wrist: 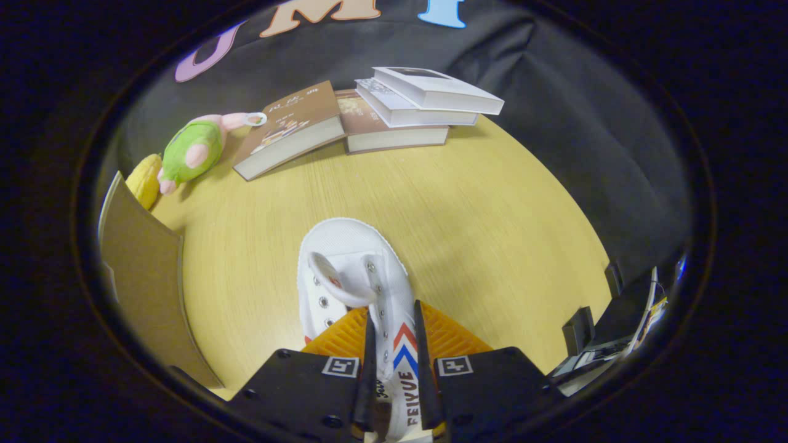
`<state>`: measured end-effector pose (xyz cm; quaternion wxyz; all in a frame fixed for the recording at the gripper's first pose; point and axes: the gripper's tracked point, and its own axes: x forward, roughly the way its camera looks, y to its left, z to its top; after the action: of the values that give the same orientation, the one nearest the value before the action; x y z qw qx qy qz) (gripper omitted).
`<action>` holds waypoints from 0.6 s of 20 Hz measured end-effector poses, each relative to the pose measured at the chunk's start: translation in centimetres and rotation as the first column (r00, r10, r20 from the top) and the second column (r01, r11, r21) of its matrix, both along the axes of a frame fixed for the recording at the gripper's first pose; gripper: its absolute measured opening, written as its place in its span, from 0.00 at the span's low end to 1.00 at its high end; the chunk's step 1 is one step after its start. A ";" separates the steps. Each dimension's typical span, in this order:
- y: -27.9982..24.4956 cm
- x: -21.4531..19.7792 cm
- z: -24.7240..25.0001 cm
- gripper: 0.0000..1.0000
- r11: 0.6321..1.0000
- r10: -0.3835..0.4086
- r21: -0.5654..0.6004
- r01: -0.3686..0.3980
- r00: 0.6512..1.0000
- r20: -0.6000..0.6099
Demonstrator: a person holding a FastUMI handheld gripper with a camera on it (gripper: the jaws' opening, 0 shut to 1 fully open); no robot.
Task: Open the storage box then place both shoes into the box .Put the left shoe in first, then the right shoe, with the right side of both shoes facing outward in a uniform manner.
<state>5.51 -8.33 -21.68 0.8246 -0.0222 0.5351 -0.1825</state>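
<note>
The gripper [394, 344] is nearly closed, and its two fingers press from both sides on the side wall of a white shoe [354, 277], near the ankle opening where the red and blue chevron mark is. The shoe points away from the gripper, with its toe ahead of the fingers over the bench [480, 221]; I cannot tell if it is lifted or rests on the wood. To the left of the gripper stands a brown cardboard flap [144, 271], which I judge to be a part of the open storage box. Far beyond the toe lie some books [381, 111] and a green plush toy [194, 147]. To do this step well, I think the grip must stay firm on the thin canvas, because the heavy toe can swing down. The shoe should travel left toward the box slowly, and be turned so its right side faces outward before it is released.
</note>
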 end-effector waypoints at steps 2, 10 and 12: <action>0.0 -0.2 0.2 0.24 1.000 -0.006 -0.017 0.006 1.000 0.009; 0.2 0.0 0.6 0.15 0.997 0.007 -0.078 -0.005 1.000 0.025; -0.1 0.0 0.9 0.15 0.996 -0.004 -0.091 0.008 0.999 0.036</action>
<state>5.48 -8.41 -20.75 0.8316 -0.0547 0.5115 -0.2095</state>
